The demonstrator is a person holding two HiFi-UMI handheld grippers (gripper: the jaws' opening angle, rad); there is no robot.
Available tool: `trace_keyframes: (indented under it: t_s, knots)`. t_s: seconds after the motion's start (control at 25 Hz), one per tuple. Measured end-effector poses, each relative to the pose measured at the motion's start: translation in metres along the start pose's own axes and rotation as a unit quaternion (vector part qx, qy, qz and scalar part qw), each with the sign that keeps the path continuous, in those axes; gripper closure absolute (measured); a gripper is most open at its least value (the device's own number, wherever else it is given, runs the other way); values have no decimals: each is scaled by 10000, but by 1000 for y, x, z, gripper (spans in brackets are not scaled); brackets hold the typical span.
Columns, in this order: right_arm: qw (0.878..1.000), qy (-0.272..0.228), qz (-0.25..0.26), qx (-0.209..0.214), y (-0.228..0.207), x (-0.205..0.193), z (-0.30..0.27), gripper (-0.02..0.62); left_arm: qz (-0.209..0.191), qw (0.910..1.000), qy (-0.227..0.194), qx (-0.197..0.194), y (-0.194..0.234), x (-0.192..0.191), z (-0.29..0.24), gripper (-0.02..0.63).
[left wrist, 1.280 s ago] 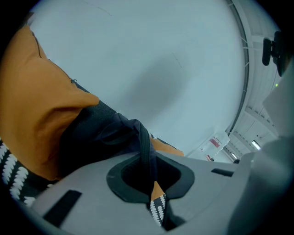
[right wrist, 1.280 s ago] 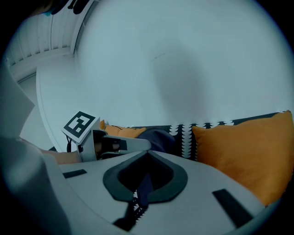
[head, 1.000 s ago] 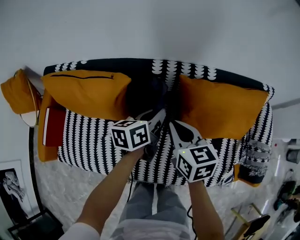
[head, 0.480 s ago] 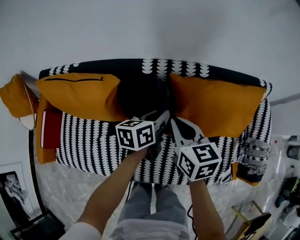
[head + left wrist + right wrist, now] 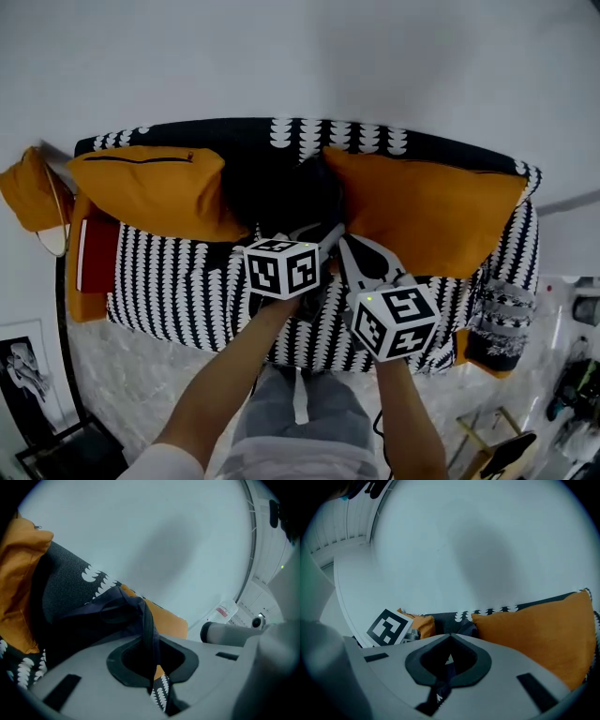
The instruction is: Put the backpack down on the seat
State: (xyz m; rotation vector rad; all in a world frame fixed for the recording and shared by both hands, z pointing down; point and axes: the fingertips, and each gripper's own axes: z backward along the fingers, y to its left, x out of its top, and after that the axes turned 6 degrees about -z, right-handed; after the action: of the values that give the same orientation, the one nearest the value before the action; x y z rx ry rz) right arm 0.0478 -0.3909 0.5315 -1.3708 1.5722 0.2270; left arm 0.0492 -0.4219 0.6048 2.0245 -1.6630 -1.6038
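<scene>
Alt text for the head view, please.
From above: a person's left gripper and right gripper grip a dark backpack at a black-and-white patterned sofa, between the left orange cushion and right orange cushion.

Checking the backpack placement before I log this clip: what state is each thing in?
Backpack: between the cushions, against the backrest; resting on the seat or not, cannot tell.
Left gripper: shut on a strap.
Right gripper: shut on a second strap.
Left cushion: leaning on the backrest.
Right cushion: leaning on the backrest.
</scene>
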Motion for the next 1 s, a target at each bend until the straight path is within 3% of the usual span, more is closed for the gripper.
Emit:
trace_keyframes:
  t_s: [0.48,1.0]
  knots:
    - [9999,66,104,116,-13,-1,12,594,-105,9999,37,102,-14,-9,-14,492]
    - [9999,-22,72,77,-2,1,28,594,-200,9990,241,308,-20,-16,11,482]
